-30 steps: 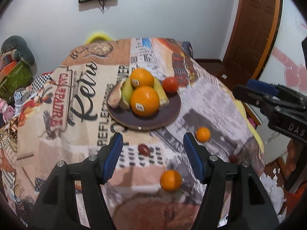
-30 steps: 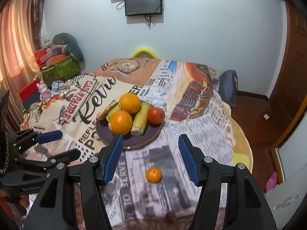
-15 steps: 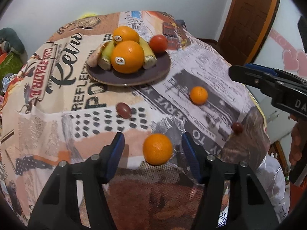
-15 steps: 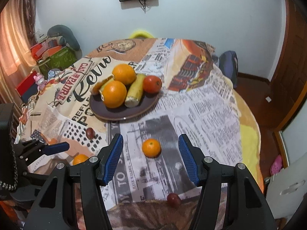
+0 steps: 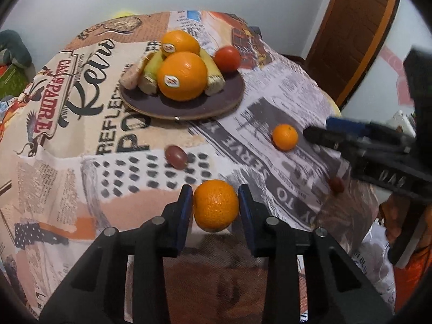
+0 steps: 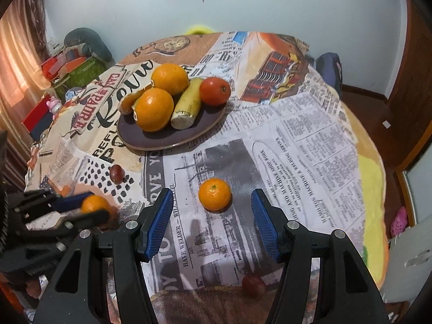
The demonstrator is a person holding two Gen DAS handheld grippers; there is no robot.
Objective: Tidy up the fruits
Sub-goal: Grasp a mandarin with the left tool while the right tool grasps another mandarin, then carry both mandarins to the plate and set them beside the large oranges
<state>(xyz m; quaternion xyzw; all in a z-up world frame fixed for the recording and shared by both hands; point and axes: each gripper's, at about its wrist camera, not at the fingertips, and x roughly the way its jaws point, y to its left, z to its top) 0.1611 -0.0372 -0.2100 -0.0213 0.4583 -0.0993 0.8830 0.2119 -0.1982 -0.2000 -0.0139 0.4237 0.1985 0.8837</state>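
My left gripper [image 5: 215, 205] is shut on a small mandarin [image 5: 216, 205] near the table's front edge; it also shows in the right wrist view [image 6: 94, 205]. My right gripper [image 6: 212, 224] is open, its blue pads just short of a second mandarin [image 6: 215, 193] that rests on the tablecloth, also seen in the left wrist view [image 5: 285, 137]. A dark plate [image 6: 151, 137] further back holds two big oranges, bananas and a tomato [image 6: 215, 90]. A red grape [image 6: 117, 173] lies left of the mandarin, another grape [image 6: 253, 284] at the front edge.
The round table [image 6: 310, 140] is covered with a printed newspaper-pattern cloth. A yellow chair back [image 6: 199, 29] stands behind it. Boxes and toys [image 6: 67, 64] sit at the left, a wooden door [image 5: 359, 27] at the right.
My left gripper has moved forward around the near mandarin and closed on it. My right gripper has come lower and closer to the second mandarin, still open.
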